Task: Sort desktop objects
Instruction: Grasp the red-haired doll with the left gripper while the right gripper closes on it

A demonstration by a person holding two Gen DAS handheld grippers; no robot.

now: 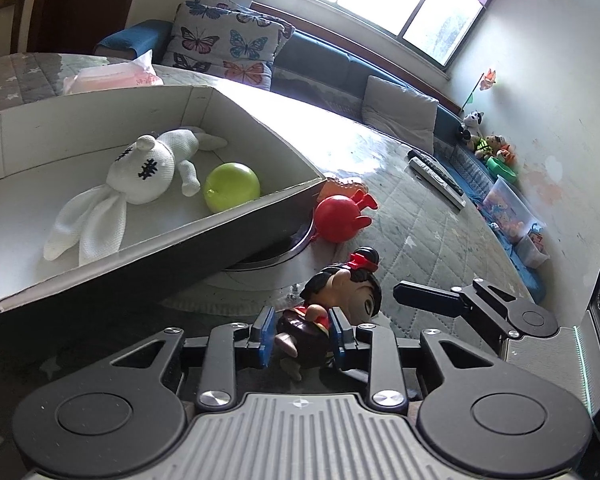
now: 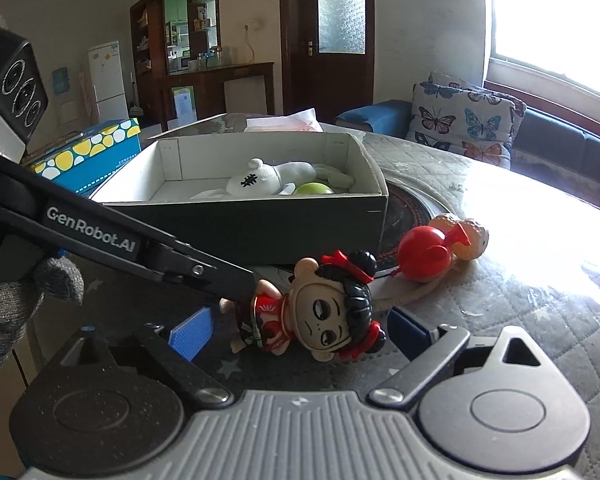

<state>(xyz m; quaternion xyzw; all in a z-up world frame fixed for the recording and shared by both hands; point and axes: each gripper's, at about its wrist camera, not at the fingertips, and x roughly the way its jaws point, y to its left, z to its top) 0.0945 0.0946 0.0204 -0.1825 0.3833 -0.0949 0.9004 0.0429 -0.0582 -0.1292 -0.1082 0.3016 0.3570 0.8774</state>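
1. On the quilted table (image 1: 400,208), far left: cardboard box (image 1: 180,236), open-topped, white inside, dark outside. Contents: white plush rabbit (image 1: 140,176) lying face up; green ball (image 1: 231,186) just beside it, against the near wall.
2. Under the box's right corner: round metal rim (image 1: 296,246), partly hidden.
3. Right of the box corner: red ball toy (image 1: 338,214), touching an orange-tan toy (image 2: 466,236) behind it. Both on the table, outside the box.
4. Centre foreground: doll figurine (image 1: 340,296), black hair, red bow, red dress, lying on its side on the table. Head points away from the left gripper, toward the red ball toy.
5. Left gripper (image 1: 302,334): blue pads (image 1: 265,330) clamped on the doll figurine's body, one on each side, both touching it.
6. Right gripper (image 2: 300,330): fingers spread wide, grasping nothing. The doll figurine lies between its blue pads (image 2: 192,332), clear of both. In the left wrist view its dark finger shows just right of the doll's head.
7. Far right on the table: remote controls (image 1: 436,176), well apart from the doll.
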